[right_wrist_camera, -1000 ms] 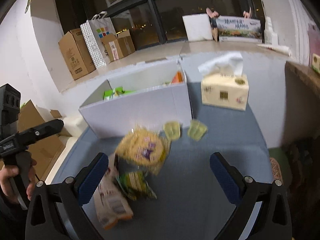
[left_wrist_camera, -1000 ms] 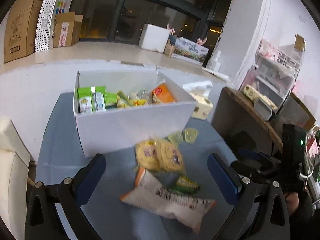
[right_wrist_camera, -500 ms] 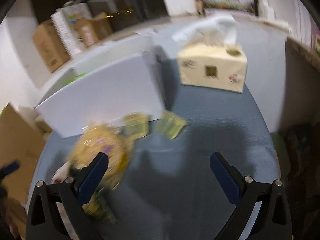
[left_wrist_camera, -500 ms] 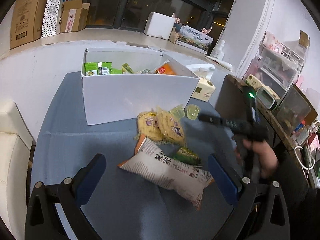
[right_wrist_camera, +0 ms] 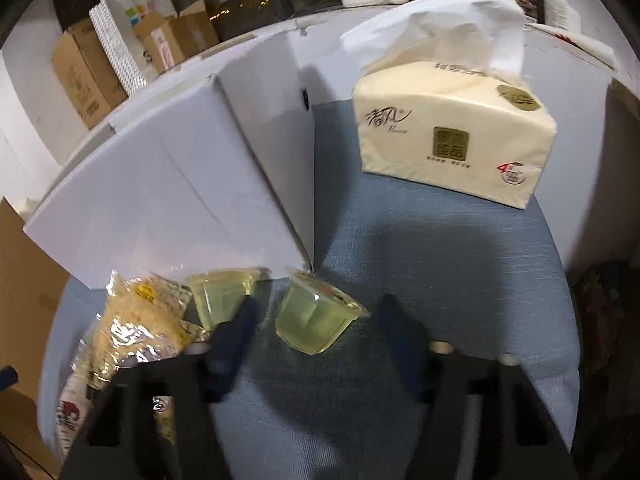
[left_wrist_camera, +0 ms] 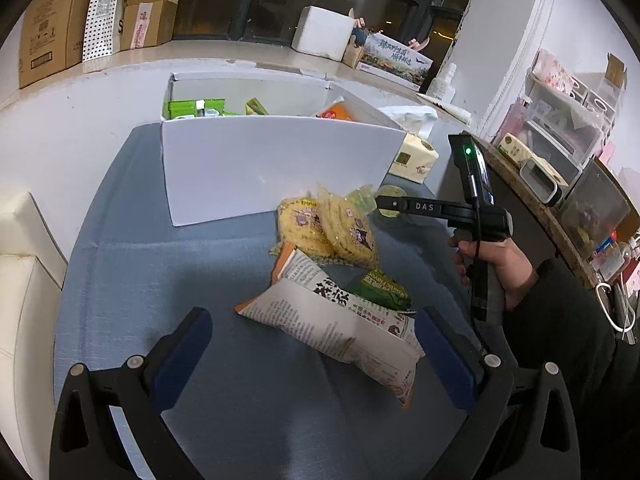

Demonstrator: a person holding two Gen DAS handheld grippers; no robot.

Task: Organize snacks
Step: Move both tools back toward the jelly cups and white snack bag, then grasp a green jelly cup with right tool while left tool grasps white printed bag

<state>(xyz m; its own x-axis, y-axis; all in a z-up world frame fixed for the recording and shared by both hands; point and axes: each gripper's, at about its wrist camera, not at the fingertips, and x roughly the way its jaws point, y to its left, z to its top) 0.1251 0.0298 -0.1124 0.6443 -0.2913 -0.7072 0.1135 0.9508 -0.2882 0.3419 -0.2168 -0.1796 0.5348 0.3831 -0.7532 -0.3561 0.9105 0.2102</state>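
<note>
box: a white box (left_wrist_camera: 272,168) stands at the far side of the blue table (left_wrist_camera: 132,288); some snacks are already stowed in it, green packs (left_wrist_camera: 192,107) at its left and an orange pack (left_wrist_camera: 334,112) at its right.
left on the table: two yellow bags (left_wrist_camera: 328,232), a long printed bag (left_wrist_camera: 340,320), a small green pack (left_wrist_camera: 380,290) and two jelly cups are seen outside the box, so the job is judged partly done at most.
jelly cups: one cup (right_wrist_camera: 316,316) lies on its side close to the box corner, the other (right_wrist_camera: 220,292) just beside it to the left, next to a yellow bag (right_wrist_camera: 136,328).
right gripper (right_wrist_camera: 316,320): its jaws are closing, with the first cup between them; the pads are not yet seen pressing on it, so nothing is gripped.
left gripper (left_wrist_camera: 316,344): its jaws are spread wide and empty, held low over the printed bag, which lies between the fingers untouched.
tissue pack (right_wrist_camera: 452,136): it stands to the right of the box and is not judged a snack.
remaining: the cup is to be gripped and put in the box, then every other item in turn.
</note>
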